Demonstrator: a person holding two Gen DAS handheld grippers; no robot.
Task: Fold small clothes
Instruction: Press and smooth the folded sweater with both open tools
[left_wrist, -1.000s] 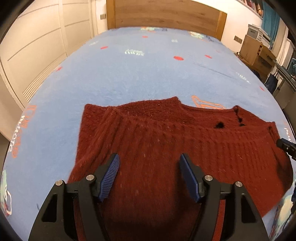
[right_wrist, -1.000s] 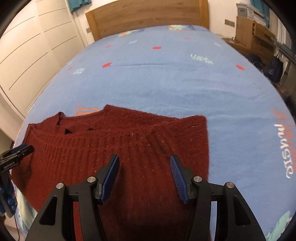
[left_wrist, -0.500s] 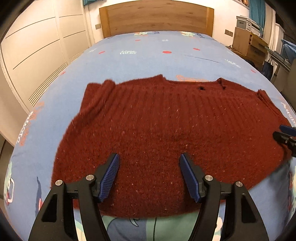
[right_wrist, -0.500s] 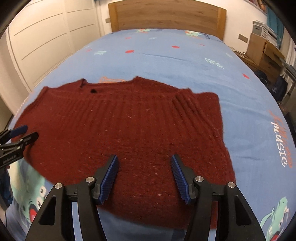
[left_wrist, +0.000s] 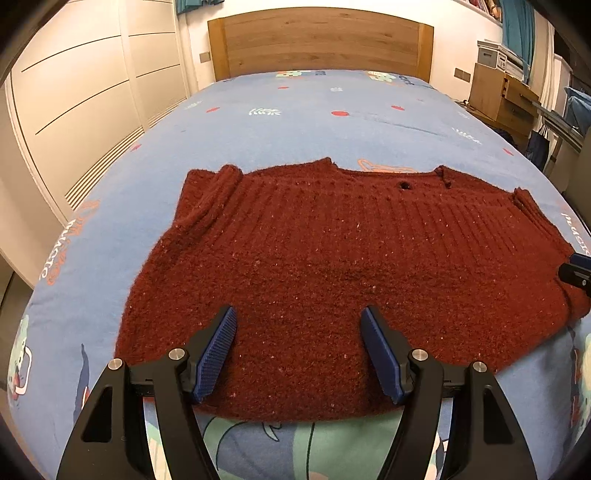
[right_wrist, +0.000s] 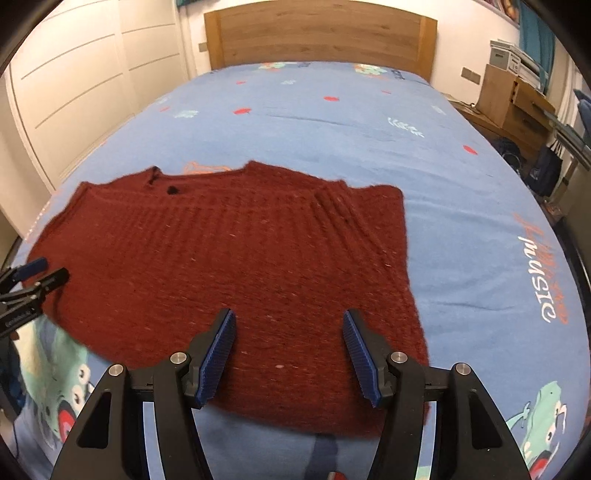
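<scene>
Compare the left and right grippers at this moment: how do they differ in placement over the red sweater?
The left gripper hangs over the red sweater near its left half; the right gripper hangs nearer its right edge. Shared: both are open, empty, with blue pads, above the sweater's near hem.

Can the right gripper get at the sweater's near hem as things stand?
Probably yes. The right gripper is open and empty right over the red sweater, whose near hem lies flat on the bedspread with nothing over it.
</scene>
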